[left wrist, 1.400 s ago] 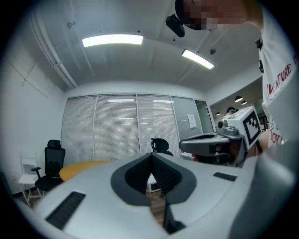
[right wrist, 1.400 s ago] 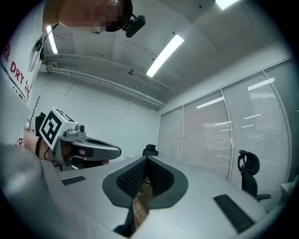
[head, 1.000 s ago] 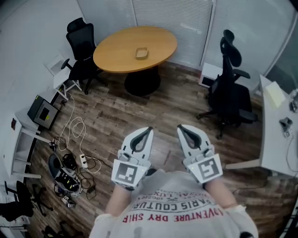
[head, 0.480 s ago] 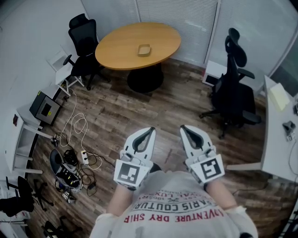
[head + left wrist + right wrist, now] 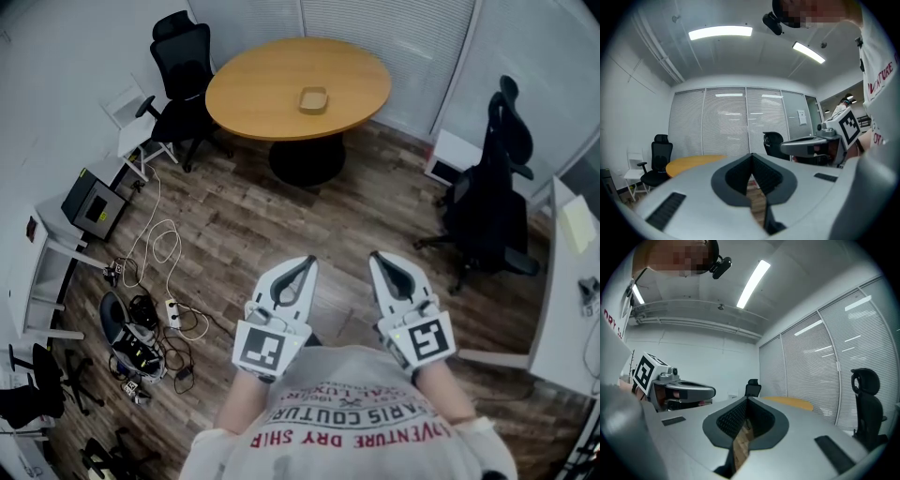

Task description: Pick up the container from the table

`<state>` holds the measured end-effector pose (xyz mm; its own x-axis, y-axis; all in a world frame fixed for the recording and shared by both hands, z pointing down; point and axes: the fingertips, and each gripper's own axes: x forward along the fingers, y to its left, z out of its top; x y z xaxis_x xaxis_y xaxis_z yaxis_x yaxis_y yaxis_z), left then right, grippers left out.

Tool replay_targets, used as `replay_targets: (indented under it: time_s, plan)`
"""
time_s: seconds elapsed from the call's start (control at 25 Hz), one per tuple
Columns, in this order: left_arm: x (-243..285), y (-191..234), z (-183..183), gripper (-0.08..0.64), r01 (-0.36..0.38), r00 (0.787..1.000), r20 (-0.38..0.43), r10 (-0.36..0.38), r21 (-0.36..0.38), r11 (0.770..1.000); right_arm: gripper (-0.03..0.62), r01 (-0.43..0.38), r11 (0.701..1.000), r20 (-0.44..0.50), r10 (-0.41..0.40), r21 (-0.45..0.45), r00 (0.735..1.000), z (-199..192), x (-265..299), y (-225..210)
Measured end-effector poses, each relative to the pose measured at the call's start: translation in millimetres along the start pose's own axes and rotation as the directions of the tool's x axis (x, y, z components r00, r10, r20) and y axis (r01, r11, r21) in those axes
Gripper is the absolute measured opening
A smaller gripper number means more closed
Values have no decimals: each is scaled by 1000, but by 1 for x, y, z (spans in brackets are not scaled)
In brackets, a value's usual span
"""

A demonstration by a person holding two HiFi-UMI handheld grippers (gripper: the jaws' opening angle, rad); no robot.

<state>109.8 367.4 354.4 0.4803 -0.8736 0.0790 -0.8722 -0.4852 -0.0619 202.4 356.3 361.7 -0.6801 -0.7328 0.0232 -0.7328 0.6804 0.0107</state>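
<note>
Closest to the camera, the person's printed shirt (image 5: 349, 420) is filling the bottom of the head view, and both arms are reaching forward from it. The left claw (image 5: 307, 262) is pointing level over the wooden floor (image 5: 281, 225), its jaws resting together at the tips with nothing between them; only floor is showing through the hollow behind the tips. The right claw (image 5: 376, 256) is lying just beside it, roughly parallel, its jaws likewise pressed closed and carrying nothing. Each is showing its marker cube towards the person. To the left of the claws, a tangle of cables (image 5: 150, 281) is sprawling over the floor beside a white shelf. On the right, a black office chair (image 5: 492, 192) is standing near the edge of a white desk (image 5: 562, 309). Farther on, well apart from both claws, the round wooden bench (image 5: 267, 84) is standing on a dark pedestal, and the container (image 5: 313, 98), a small shallow tan tray, is sitting alone near its middle. A second black chair (image 5: 183, 80) is waiting at the bench's left edge, and closed blinds (image 5: 394, 28) are covering the wall behind.
</note>
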Motion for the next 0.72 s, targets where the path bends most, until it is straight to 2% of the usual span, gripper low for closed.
replay_targets:
  time_s: [0.32,0.56,0.72]
  plan:
    - [42,124,-4,0,14,1000,-1,-14,-50,999,0,25,1000,-60,-25,13,998,-4,125,-7]
    - [71,232,0,0,30,1000,3,-29,-60,998,0,102,995,-68,-101,15,993,6,223,-17]
    - [97,289,4,0,48,999,-1,-48,-54,997,0,155,988,-78,-153,27,985,11,275,-32]
